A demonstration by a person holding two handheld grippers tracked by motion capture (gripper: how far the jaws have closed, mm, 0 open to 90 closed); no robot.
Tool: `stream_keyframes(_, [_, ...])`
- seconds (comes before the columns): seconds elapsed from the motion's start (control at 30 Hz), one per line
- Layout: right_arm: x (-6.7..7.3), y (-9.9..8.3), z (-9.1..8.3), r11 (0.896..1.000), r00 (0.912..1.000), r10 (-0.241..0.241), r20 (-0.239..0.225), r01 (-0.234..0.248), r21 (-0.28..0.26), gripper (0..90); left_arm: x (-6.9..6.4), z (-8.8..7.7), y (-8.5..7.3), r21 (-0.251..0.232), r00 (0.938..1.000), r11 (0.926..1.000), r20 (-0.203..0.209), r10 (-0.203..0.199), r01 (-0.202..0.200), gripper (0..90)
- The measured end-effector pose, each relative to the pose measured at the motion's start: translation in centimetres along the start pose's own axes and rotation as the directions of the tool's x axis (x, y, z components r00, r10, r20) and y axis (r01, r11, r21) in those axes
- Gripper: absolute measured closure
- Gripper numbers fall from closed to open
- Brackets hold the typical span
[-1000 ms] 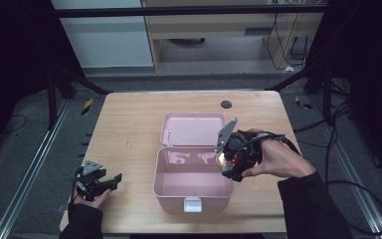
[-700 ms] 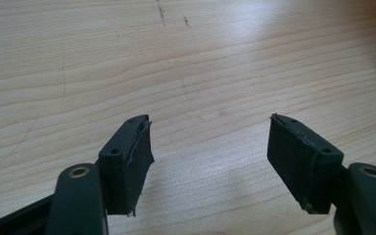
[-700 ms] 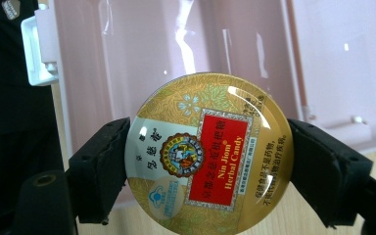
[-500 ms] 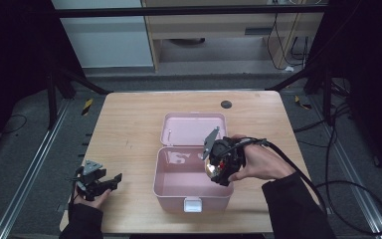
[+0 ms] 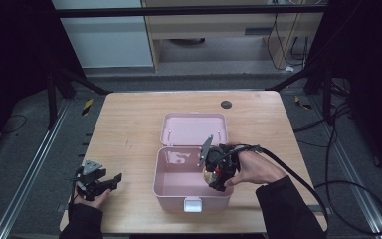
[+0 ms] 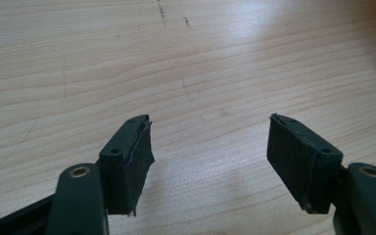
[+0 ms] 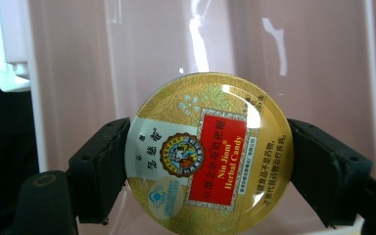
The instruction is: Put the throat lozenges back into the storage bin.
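**Tin clamped over the open box**

The right tool [image 7: 208,161] grips a round gold tin [image 7: 208,154] by its edges, pads pressing both sides, with the pink box [image 5: 179,191] just beyond it. The left tool [image 6: 208,161] is released, its jaws spread above bare table [image 6: 127,58], well apart from the box.

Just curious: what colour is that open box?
Pale pink box, lid included; the high view shows it best.
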State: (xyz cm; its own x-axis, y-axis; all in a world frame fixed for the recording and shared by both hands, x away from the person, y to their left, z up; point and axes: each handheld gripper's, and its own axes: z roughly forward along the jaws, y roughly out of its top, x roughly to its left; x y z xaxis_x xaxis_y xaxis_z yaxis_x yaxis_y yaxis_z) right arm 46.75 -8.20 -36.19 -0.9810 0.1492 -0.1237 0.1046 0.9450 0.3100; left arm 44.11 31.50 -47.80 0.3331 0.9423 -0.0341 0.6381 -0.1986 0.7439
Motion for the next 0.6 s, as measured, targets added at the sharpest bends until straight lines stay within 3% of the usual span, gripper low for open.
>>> stream_keyframes(0.6, [-0.1, -1.3, 2.7, 0.999, 0.9991, 0.023, -0.037, -0.022, 0.028, 20.7, 0.0, 0.0, 0.0, -0.001, 1.0, 1.0, 0.0, -0.003, 0.003, 32.6])
